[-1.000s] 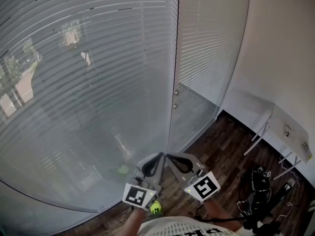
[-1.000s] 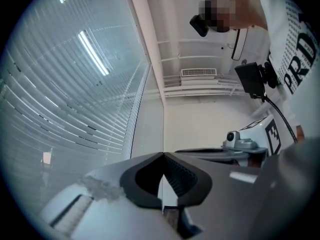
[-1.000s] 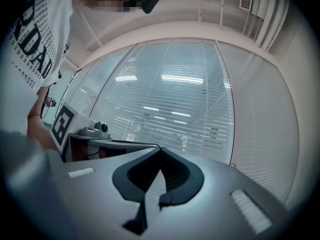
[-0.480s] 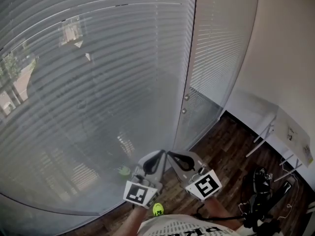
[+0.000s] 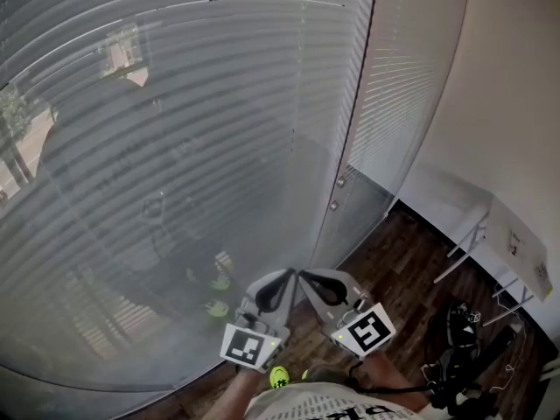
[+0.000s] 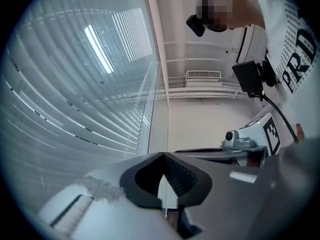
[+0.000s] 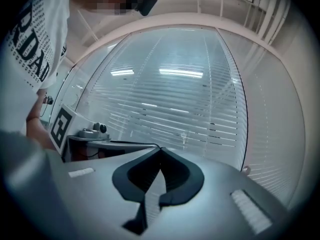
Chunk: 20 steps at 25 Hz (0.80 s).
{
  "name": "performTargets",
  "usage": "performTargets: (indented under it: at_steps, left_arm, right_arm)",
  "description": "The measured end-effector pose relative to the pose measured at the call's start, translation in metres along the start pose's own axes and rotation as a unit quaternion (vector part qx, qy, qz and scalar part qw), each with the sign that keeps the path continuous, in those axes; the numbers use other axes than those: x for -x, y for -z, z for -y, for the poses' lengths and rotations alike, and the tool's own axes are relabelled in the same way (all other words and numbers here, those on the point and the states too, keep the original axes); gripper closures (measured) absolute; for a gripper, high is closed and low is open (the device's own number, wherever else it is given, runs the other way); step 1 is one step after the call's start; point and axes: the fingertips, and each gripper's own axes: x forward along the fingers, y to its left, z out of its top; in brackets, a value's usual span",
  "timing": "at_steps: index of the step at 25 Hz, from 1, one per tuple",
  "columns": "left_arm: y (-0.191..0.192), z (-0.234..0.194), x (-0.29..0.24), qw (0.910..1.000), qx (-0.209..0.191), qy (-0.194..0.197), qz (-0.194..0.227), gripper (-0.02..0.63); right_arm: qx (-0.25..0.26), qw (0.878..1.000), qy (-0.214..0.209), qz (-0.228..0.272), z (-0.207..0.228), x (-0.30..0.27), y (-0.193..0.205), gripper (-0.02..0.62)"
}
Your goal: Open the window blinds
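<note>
The left tongs (image 5: 284, 278) and the right tongs (image 5: 304, 277) are held side by side low in the head view, tips almost touching each other, both pointing at the window. Each pair is pressed together with nothing between: in the left gripper view the left tongs (image 6: 163, 156) meet at the tip, and in the right gripper view the right tongs (image 7: 160, 150) do the same.

The blinds (image 5: 175, 147) lie ahead of both, behind glass, filling the wide pane; a narrower panel (image 5: 394, 86) of the same slats hangs to the right of an upright post (image 5: 354, 103). The slats run level across the window, so their long axis is crosswise to the way the tongs point. No cord or wand shows.

What looks like the control is a pair of small round knobs (image 5: 340, 182) on that post, one just above the other, above the dark wood floor (image 5: 394, 269). They sit ahead and a little to the right of the tips, well apart from them. The right gripper view shows one knob (image 7: 245, 170) off to its right. I judge the right hand nearer, so the reach goes forward and rightward, with the tongs spreading first.
</note>
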Motion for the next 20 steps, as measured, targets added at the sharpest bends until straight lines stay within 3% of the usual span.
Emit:
performTargets:
  at_steps: [3,8,20]
  left_arm:
    - [0.011,-0.006,-0.006,0.9995,-0.026,0.007,-0.016,0.617]
    - [0.011,-0.015,-0.014,0.9999,0.006,-0.009,0.002,0.617]
    - [0.037,-0.025,-0.095,0.9992,-0.014,-0.033,-0.02,0.617]
  right_arm:
    - [0.001,1.0,0.002,0.004,0.008,-0.004,0.005,0.588]
    - [-0.014,1.0,-0.006,0.001,0.014,-0.012,0.014,0.588]
    - [-0.007,0.999,-0.04,-0.008,0.097,-0.02,0.046,0.588]
